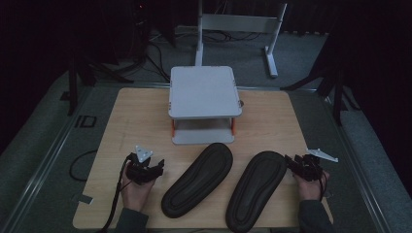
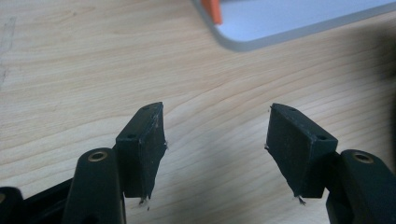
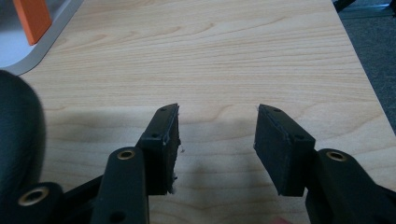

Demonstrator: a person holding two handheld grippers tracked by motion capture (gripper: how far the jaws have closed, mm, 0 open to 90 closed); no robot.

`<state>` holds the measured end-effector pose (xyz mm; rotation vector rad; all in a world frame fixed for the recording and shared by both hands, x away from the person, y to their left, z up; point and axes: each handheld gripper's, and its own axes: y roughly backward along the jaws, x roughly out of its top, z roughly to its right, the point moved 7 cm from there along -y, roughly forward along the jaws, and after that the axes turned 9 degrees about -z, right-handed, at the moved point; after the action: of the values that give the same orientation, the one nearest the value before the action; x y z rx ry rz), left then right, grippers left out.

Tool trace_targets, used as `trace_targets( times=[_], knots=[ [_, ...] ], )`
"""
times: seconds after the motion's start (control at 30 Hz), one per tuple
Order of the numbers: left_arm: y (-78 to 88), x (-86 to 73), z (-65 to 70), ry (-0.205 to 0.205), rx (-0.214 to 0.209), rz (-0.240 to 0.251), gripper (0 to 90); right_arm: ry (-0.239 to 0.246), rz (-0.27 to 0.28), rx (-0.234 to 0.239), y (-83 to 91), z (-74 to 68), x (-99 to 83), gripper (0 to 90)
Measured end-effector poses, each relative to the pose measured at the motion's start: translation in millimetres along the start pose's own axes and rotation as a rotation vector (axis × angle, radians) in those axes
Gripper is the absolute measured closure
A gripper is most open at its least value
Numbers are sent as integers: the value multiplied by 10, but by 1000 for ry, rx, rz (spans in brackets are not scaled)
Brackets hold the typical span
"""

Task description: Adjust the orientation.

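Dark floor and cables ring a pale wooden worktop (image 1: pixel 272 116) carrying a grey two-tier stand (image 1: pixel 204 92) at its twelve o'clock edge. Two black shoe soles (image 1: pixel 198 179) (image 1: pixel 256 190) lie side by side at six o'clock. The left tool (image 1: pixel 156 167), at nine o'clock of the nearer sole, is spread over bare wood. The right tool (image 1: pixel 289 162), spread too, sits at three o'clock, just beside the other sole's toe.

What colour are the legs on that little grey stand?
Orange legs, clearest in the right gripper view.
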<state>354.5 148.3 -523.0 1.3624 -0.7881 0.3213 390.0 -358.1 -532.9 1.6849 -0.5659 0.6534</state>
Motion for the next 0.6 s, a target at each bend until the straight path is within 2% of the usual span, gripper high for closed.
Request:
trace_targets(
  times=[0.07,0.2,0.33,0.37,0.4,0.43,0.47,0.5,0.53,0.6],
  knots=[
    [41,19,55,-6,-15,11,370,1,6,3,22,-15,-3,480],
    [128,76,219,-55,-24,33,357,6,8,4,34,-30,-3,468],
    [183,110,318,-71,-42,47,354,8,10,8,44,-36,-4,456],
    [214,130,391,-89,-55,53,345,8,10,10,46,-35,-5,454],
    [214,130,391,-89,-55,53,342,8,10,10,46,-35,-5,454],
    [246,148,469,-110,-63,58,342,9,11,10,48,-35,-7,450],
    [246,148,469,-110,-63,58,342,9,11,10,48,-35,-7,450],
    [280,166,553,-128,-74,64,341,10,12,10,53,-36,-7,448],
    [280,166,553,-128,-74,64,341,10,13,9,56,-36,-7,448],
    [339,188,687,-163,-91,74,340,9,13,10,61,-37,-9,444]
  ],
)
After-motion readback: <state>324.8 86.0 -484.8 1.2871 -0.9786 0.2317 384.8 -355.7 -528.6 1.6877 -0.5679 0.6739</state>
